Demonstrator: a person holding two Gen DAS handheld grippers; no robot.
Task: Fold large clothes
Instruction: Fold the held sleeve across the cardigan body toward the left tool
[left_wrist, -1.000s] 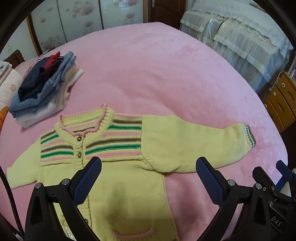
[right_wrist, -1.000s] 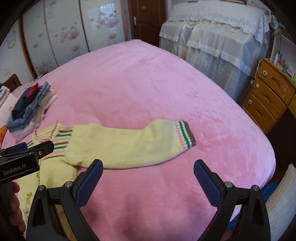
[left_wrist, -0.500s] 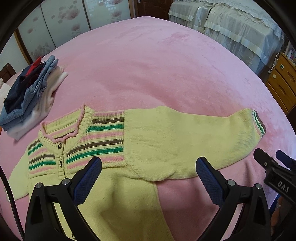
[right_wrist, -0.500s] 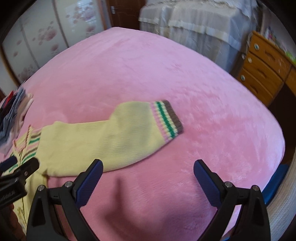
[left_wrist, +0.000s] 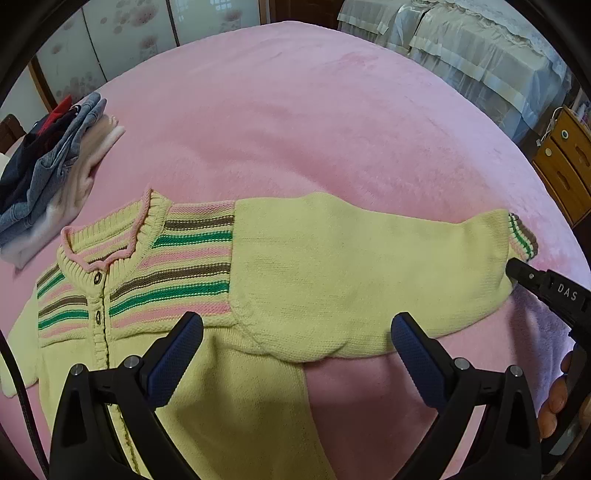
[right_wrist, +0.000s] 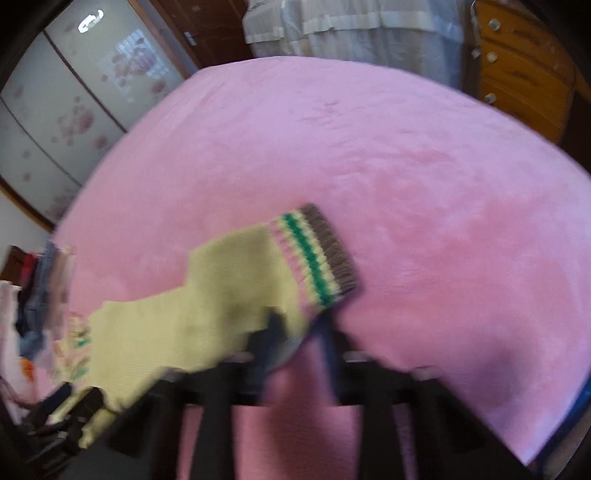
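Yellow knitted cardigan (left_wrist: 280, 295) with pink, green and brown chest stripes lies flat, front up, on the pink plush bedspread (left_wrist: 314, 122). Left gripper (left_wrist: 295, 347) hangs over its middle with jaws spread wide, gripping nothing, the armpit seam between its blue pads (left_wrist: 173, 358). Right gripper (right_wrist: 299, 328), blurred, has its fingers drawn together on the sleeve's lower edge just inside the striped cuff (right_wrist: 317, 254), at 3 o'clock from the body. At 10 o'clock sits a pile of folded denim and pale clothes (left_wrist: 48, 173); a wooden drawer chest (left_wrist: 565, 162) stands at 2 o'clock.
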